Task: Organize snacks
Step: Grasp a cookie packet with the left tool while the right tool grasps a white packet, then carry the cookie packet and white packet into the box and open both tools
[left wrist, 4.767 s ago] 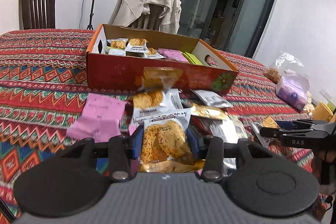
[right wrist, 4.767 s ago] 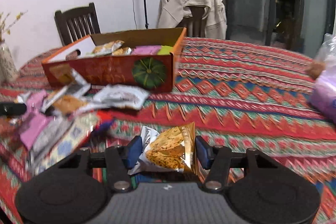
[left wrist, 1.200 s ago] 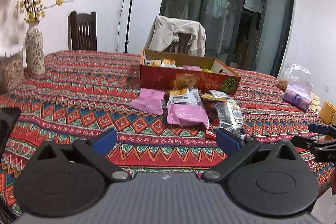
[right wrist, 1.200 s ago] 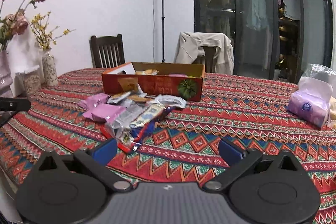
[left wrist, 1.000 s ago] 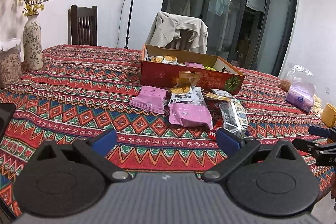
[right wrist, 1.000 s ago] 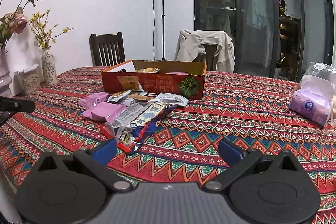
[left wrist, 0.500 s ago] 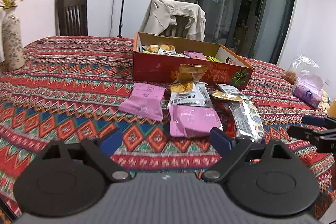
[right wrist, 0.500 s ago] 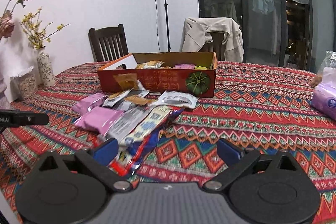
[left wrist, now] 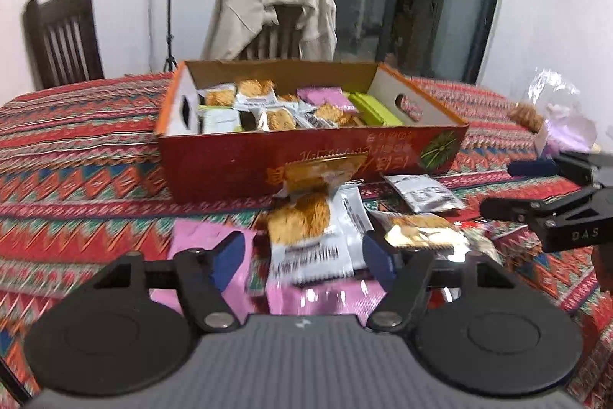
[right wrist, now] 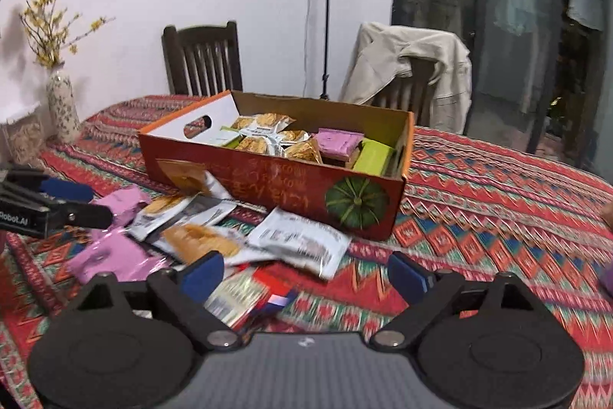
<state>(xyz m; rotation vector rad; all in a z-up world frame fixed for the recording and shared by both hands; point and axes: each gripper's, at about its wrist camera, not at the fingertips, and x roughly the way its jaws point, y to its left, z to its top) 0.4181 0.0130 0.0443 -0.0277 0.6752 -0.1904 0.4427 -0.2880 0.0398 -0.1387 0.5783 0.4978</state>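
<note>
An orange cardboard box [left wrist: 237, 156] [right wrist: 268, 179] holds several snack packets on the patterned table. Loose packets lie in front of it: a white cracker packet [left wrist: 310, 240], a gold packet [left wrist: 417, 234], pink packets [left wrist: 199, 240] [right wrist: 103, 255] and a white packet [right wrist: 302, 244]. My left gripper [left wrist: 302, 257] is open, its fingers either side of the white cracker packet, not closed on it. My right gripper [right wrist: 302, 275] is open and empty just above the white packet. Each gripper shows at the edge of the other's view [left wrist: 536, 190] [right wrist: 69, 202].
Two chairs [right wrist: 203, 60], one draped with a beige jacket [left wrist: 276, 14], stand behind the table. A vase with flowers [right wrist: 61, 106] is at the far left. A plastic bag and tissue pack [left wrist: 563, 125] sit at the right.
Both grippers have moved forward and down toward the loose packets in front of the box. 4.8 s ago each was shut on a cracker packet; both are now open.
</note>
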